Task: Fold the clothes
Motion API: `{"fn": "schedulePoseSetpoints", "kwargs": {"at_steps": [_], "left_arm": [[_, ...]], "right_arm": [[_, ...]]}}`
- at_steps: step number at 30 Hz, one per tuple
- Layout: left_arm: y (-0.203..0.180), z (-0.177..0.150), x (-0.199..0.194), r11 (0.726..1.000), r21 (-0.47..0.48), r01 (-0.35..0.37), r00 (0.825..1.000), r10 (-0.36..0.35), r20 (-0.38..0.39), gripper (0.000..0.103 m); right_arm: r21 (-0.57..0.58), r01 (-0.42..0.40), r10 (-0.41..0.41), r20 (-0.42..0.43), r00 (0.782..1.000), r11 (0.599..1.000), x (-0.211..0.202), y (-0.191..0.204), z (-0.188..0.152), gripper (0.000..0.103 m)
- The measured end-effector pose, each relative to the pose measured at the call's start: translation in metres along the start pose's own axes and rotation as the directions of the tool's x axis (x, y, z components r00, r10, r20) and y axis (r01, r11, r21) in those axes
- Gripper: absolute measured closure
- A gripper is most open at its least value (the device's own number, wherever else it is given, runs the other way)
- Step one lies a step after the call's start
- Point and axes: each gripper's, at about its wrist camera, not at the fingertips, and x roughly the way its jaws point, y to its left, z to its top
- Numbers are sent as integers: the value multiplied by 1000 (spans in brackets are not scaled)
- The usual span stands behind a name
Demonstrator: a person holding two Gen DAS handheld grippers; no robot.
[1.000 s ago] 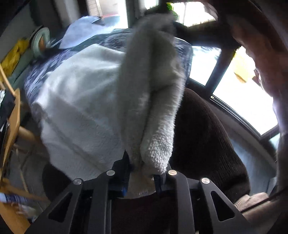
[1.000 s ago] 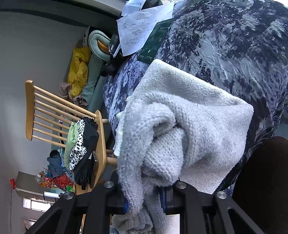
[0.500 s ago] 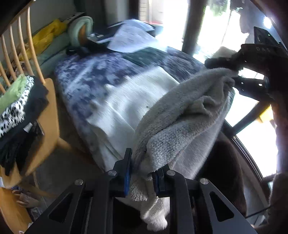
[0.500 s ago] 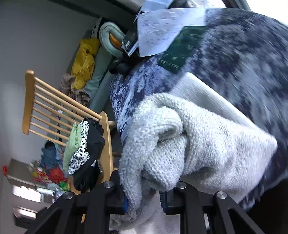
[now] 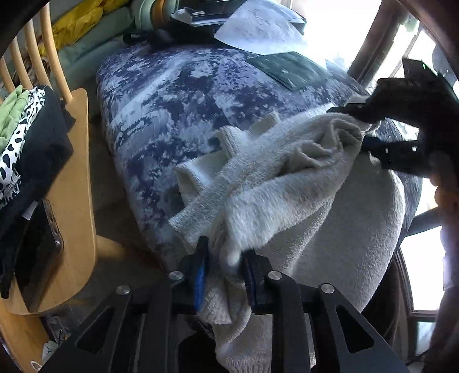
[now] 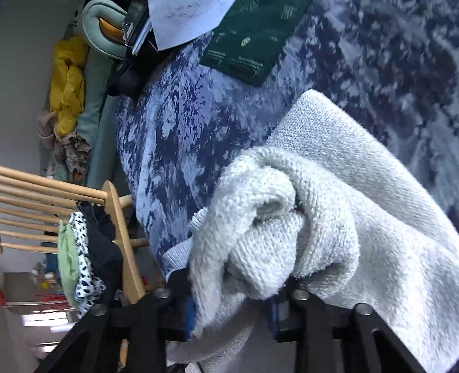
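Observation:
A fluffy off-white garment [image 5: 287,186] is stretched between my two grippers over the near edge of a table covered with a blue-and-white patterned cloth [image 5: 172,114]. My left gripper [image 5: 226,264] is shut on one bunched end of it. My right gripper [image 5: 364,126], seen at the right of the left wrist view, is shut on the other end. In the right wrist view the right gripper [image 6: 229,292] clamps a thick roll of the garment [image 6: 287,229], whose rest drapes to the right over the cloth [image 6: 200,129].
A wooden chair [image 5: 74,178] with folded clothes [image 5: 25,129] and a phone [image 5: 40,252] stands left of the table. Papers [image 5: 258,25], a dark green booklet [image 5: 289,71] and other items lie at the table's far end. Windows are at the right.
Both grippers have carried the garment forward and down toward the table. It now hangs stretched sideways between them instead of upright, and the tabletop fills more of both views.

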Motion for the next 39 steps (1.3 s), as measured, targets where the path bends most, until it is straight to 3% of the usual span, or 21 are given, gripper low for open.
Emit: {"fn": "schedulePoseSetpoints", "kwargs": {"at_steps": [1,4,6,9,11,13,15,19,23,25,27,29,34,35,36,37,39], "left_arm": [[3,1,-1,1000,-4,-12,1000,12,4,73],[16,7,-10,989,-23,-143,988,144,56,73],[25,7,-23,992,-51,-115,989,119,86,73],[29,4,-43,997,-65,-43,990,52,135,71],[22,0,-52,999,-53,-1,987,10,163,63],[9,-4,-56,999,-25,34,985,-30,173,48],[-5,-13,-56,998,-8,58,984,-56,168,44],[-27,-34,-52,995,21,93,985,-95,147,42],[-41,-59,-42,993,33,113,988,-116,105,42],[-47,-68,-37,993,36,109,990,-112,90,42],[-53,-72,-34,994,46,100,991,-104,87,42],[-61,-66,-33,992,60,109,990,-113,83,42],[-81,-24,-38,985,54,166,979,-171,110,36],[-86,-10,-36,982,40,184,977,-188,104,34],[-91,2,-33,982,22,187,977,-188,95,32],[-95,14,-30,983,4,183,979,-183,87,32],[-104,35,-21,984,-27,178,983,-176,60,32]], "right_arm": [[4,-26,26,-9,1000,1000,-2,0,3,59],[-44,-82,83,8,997,996,-22,9,8,52],[-109,-75,84,78,993,991,-51,22,8,44],[-220,-12,46,152,987,975,-83,37,-4,41],[-324,40,8,145,989,945,-91,46,-19,41],[-410,81,-32,125,992,908,-90,49,-37,41],[-441,136,-83,138,987,887,-89,42,-53,42],[-466,276,-197,211,957,841,-92,14,-67,44],[-446,382,-301,245,922,809,-93,-23,-61,54],[-447,351,-285,211,935,823,-95,-45,-53,56],[-441,254,-209,147,967,861,-95,-64,-47,55],[-426,181,-144,118,983,886,-96,-78,-42,55],[-364,29,2,85,996,931,-93,-96,-28,54],[-356,22,5,75,997,934,-90,-98,-26,62],[-358,34,-8,73,997,933,-89,-98,-26,85],[-363,51,-25,77,997,930,-88,-100,-28,95],[-367,71,-41,89,995,928,-89,-104,-35,95]]}}
